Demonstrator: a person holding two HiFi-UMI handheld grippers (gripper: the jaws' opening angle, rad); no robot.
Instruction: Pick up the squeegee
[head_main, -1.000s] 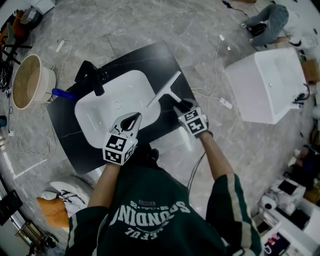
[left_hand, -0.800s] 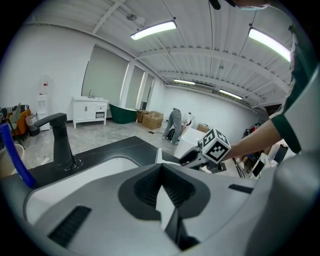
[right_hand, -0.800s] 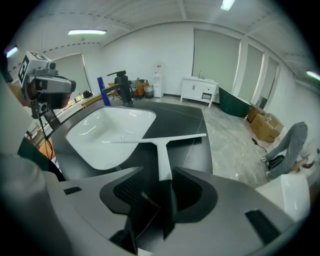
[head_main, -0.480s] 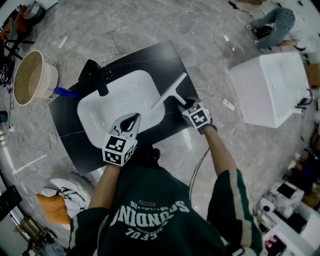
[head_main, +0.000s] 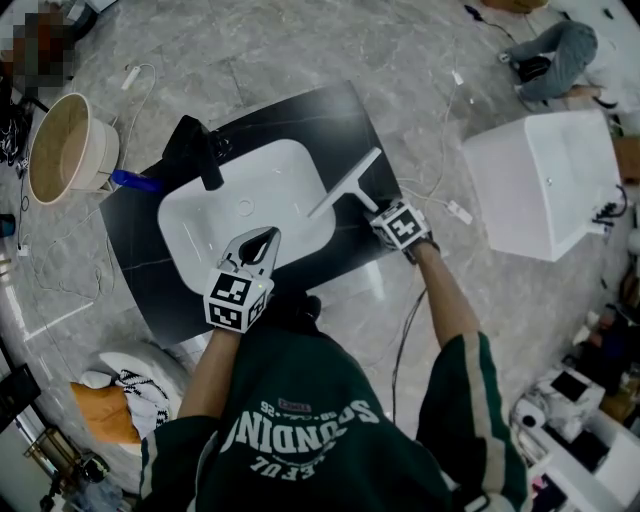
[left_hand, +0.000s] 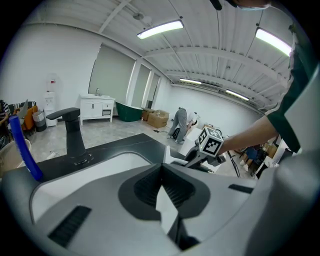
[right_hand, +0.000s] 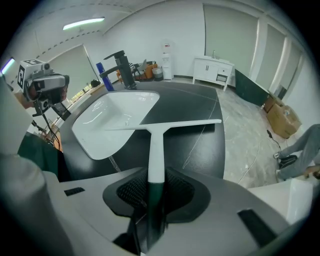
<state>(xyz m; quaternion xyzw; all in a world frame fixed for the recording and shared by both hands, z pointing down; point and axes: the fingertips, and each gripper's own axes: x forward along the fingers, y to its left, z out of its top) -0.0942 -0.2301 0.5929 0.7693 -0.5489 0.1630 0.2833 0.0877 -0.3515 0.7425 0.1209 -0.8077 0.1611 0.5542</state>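
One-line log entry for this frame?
phase: grasp | right tongs: closing around squeegee handle | squeegee: flat on counter, blade at sink edge | left tongs: shut, empty, over sink

Head view: right gripper (head_main: 380, 208) sits over the squeegee (head_main: 345, 187), so the handle end is covered. Its fingers are closing with the handle between them (a thin gap shows at one side in the right gripper view). The handle's dark lower end is lost in shadow between the fingers (right_hand: 181, 192).

Left gripper (head_main: 268, 236) and the wearer's torso (head_main: 300, 420) hide the worktop (head_main: 330, 120) near edge and part of the sink (head_main: 200, 225) rim.

Blue item (head_main: 132, 180): one end is behind the bowl (head_main: 62, 150), identity unreadable.

Second person (head_main: 555, 45) is cut off by the frame edge.

Clutter (head_main: 585, 395) at lower right is too small to name.
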